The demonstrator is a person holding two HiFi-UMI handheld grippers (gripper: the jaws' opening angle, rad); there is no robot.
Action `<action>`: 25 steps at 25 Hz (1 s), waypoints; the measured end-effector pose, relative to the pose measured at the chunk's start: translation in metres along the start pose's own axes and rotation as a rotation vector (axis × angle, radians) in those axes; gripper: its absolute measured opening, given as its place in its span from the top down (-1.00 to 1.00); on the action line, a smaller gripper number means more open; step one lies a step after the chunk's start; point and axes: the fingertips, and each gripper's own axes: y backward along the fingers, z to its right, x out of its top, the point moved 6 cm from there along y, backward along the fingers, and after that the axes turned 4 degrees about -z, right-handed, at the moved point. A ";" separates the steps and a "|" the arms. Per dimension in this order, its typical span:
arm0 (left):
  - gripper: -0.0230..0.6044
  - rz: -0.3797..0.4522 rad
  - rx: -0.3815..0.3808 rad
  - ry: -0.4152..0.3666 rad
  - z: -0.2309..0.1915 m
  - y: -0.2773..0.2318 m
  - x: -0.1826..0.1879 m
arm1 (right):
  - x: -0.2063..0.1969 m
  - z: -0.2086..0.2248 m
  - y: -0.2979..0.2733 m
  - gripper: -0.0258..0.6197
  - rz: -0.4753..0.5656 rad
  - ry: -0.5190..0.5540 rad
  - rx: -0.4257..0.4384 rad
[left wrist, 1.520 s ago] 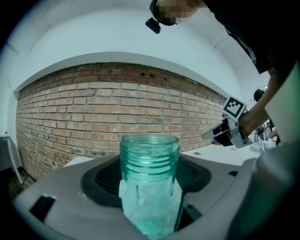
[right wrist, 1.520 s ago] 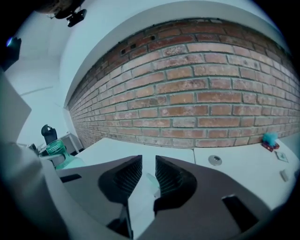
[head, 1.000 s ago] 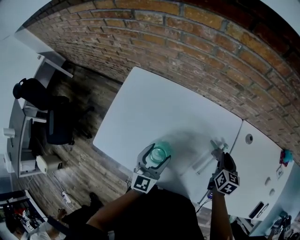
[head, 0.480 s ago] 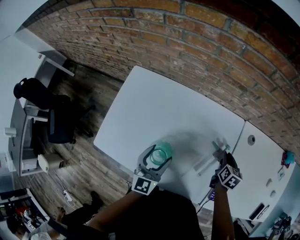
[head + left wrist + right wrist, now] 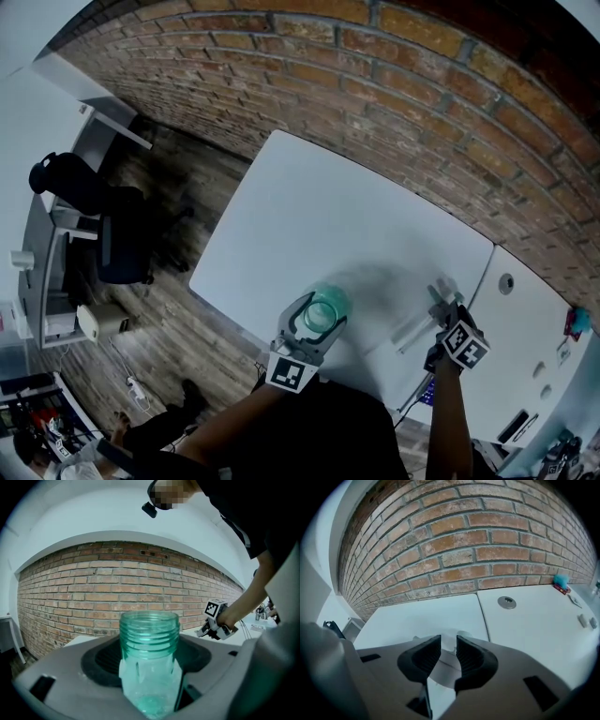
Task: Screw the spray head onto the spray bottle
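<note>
The spray head [image 5: 419, 323] lies on its side on the white table [image 5: 309, 216], to the right of the bottle, its thin tube trailing nearer. It looks like light, hard plastic, best taken by the body rather than the bendy tube. The right gripper [image 5: 442, 314] hovers over it, jaws just opened a little, the head showing in their gap, seemingly unpinched. The green bottle [image 5: 150, 634], thin-walled, probably slippery and apparently empty, stands upright with its threaded neck open, clamped in the left gripper [image 5: 314, 307]

Your left gripper [image 5: 149, 679] hides the spray bottle [image 5: 150, 639] below its shoulder, and the bottom edge cuts off the base. In your head view the spray head [image 5: 437, 296] is too small to detail.
</note>
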 end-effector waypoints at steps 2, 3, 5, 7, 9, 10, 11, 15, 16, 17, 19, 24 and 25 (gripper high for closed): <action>-0.11 -0.001 0.000 0.000 0.000 0.000 0.000 | 0.000 0.003 -0.003 0.65 -0.011 -0.012 -0.005; -0.10 0.000 0.000 -0.002 0.000 0.000 0.000 | 0.001 0.005 -0.005 0.65 -0.016 -0.017 -0.007; -0.11 0.000 0.000 -0.005 0.001 -0.001 0.000 | 0.001 0.009 -0.007 0.64 -0.027 -0.027 -0.009; -0.11 -0.001 0.004 0.001 0.001 -0.001 0.000 | 0.001 0.011 -0.010 0.63 -0.041 -0.040 -0.008; -0.11 0.009 0.013 0.016 0.000 0.000 0.001 | -0.001 0.011 -0.013 0.61 -0.053 -0.055 -0.005; -0.11 0.012 0.015 0.015 0.000 0.000 0.001 | -0.001 0.011 -0.015 0.60 -0.057 -0.061 -0.004; -0.11 0.012 0.016 0.010 0.000 0.000 0.001 | -0.001 0.012 -0.016 0.60 -0.062 -0.066 -0.003; -0.11 0.010 0.011 -0.028 0.000 0.000 0.001 | 0.001 0.016 -0.021 0.55 -0.086 -0.094 0.008; -0.11 0.010 0.009 -0.042 0.000 0.000 0.001 | 0.001 0.016 -0.022 0.53 -0.095 -0.097 0.011; -0.10 0.016 0.007 -0.057 0.000 0.000 0.002 | 0.002 0.017 -0.023 0.52 -0.106 -0.103 0.016; -0.11 0.029 0.007 -0.080 0.000 0.000 0.004 | 0.003 0.018 -0.025 0.51 -0.130 -0.133 0.027; -0.11 0.028 0.011 -0.102 0.000 -0.001 0.003 | 0.005 0.018 -0.033 0.50 -0.177 -0.170 0.038; -0.11 0.028 0.010 -0.102 0.000 -0.001 0.003 | 0.005 0.018 -0.034 0.50 -0.184 -0.172 0.047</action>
